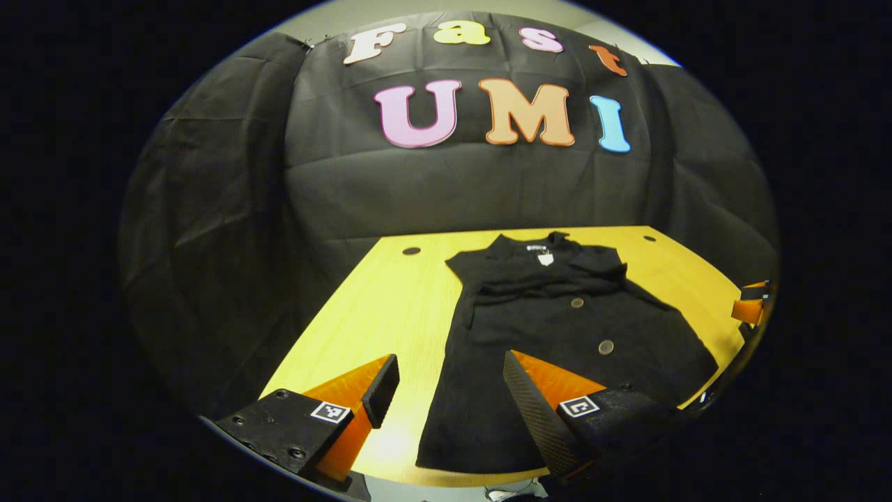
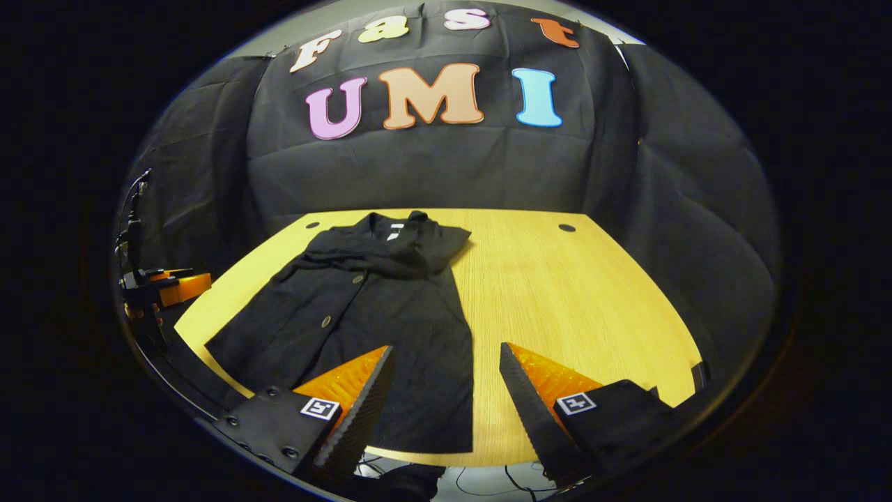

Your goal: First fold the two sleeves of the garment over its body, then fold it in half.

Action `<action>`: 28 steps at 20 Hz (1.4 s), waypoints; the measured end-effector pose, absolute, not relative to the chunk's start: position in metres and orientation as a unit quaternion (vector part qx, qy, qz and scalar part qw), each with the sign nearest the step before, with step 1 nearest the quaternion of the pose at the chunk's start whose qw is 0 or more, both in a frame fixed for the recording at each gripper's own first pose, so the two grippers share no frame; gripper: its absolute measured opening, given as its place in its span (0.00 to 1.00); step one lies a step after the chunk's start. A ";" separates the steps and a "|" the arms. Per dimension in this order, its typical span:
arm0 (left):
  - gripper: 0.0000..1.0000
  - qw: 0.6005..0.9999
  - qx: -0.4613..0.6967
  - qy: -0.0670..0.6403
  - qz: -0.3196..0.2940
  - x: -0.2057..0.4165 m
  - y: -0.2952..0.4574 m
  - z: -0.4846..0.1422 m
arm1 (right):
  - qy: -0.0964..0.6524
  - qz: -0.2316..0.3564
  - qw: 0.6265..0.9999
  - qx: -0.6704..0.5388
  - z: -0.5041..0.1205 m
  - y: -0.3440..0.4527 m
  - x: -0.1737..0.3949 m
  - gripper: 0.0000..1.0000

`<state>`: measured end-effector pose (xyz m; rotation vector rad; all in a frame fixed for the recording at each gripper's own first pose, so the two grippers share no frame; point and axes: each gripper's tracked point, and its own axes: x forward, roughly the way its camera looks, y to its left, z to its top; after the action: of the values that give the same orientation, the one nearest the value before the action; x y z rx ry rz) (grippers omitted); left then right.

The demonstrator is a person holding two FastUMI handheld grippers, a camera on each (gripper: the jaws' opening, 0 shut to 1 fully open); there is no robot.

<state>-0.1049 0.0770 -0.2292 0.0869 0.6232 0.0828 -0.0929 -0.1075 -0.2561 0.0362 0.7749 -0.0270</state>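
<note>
Black garment flat on table, sleeves folded.

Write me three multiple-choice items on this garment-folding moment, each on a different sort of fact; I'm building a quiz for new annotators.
1. Where does the black garment lie?
A. spread on the yellow table
B. hanging on the booth wall
C. draped over a chair

2. How many round buttons show on the garment's front in the left gripper view?
A. none
B. two
C. five

3. What state are the sleeves in?
A. stretched straight out to both sides
B. folded in across the chest
C. cut off

Answers:
1. A: it lies flat on the table, collar toward the wall.
2. B: the upper button and the lower button are the ones that show.
3. B: the sleeves lie bunched across the upper body, while the left hand-held gripper and right hand-held gripper stand open above the hem.
</note>
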 end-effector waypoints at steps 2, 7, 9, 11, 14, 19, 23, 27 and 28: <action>0.93 0.943 0.041 0.326 0.044 -0.121 0.086 -0.246 | 0.393 -0.016 0.919 0.013 -0.270 -0.104 -0.104 0.97; 0.94 0.920 0.041 0.385 0.052 -0.162 0.105 -0.291 | 0.437 -0.016 0.899 -0.005 -0.307 -0.097 -0.132 0.97; 0.95 0.911 0.037 0.406 0.056 -0.175 0.110 -0.308 | 0.451 -0.016 0.892 -0.007 -0.319 -0.095 -0.139 0.95; 0.95 0.904 0.032 0.422 0.057 -0.186 0.111 -0.322 | 0.464 -0.021 0.886 -0.011 -0.330 -0.096 -0.144 0.97; 0.89 0.905 0.024 0.421 0.047 -0.186 0.108 -0.325 | 0.480 -0.024 0.877 -0.016 -0.343 -0.094 -0.149 0.98; 0.93 0.908 0.003 0.417 0.033 -0.183 0.102 -0.327 | 0.505 -0.020 0.863 -0.013 -0.354 -0.091 -0.156 0.98; 0.65 0.912 0.012 0.409 -0.006 -0.182 0.085 -0.331 | 0.504 -0.003 0.863 0.027 -0.356 -0.079 -0.153 0.88; 0.11 0.914 -0.029 0.403 -0.024 -0.172 0.072 -0.331 | 0.503 0.001 0.864 -0.006 -0.357 -0.068 -0.147 0.14; 0.00 0.911 -0.040 0.409 -0.026 -0.173 0.071 -0.331 | 0.507 0.000 0.862 -0.016 -0.352 -0.069 -0.150 0.04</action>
<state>-0.1732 0.0708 -0.3306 -0.0831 0.8426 -0.0541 -0.1497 -0.0692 -0.3520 -0.0344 1.0641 0.0009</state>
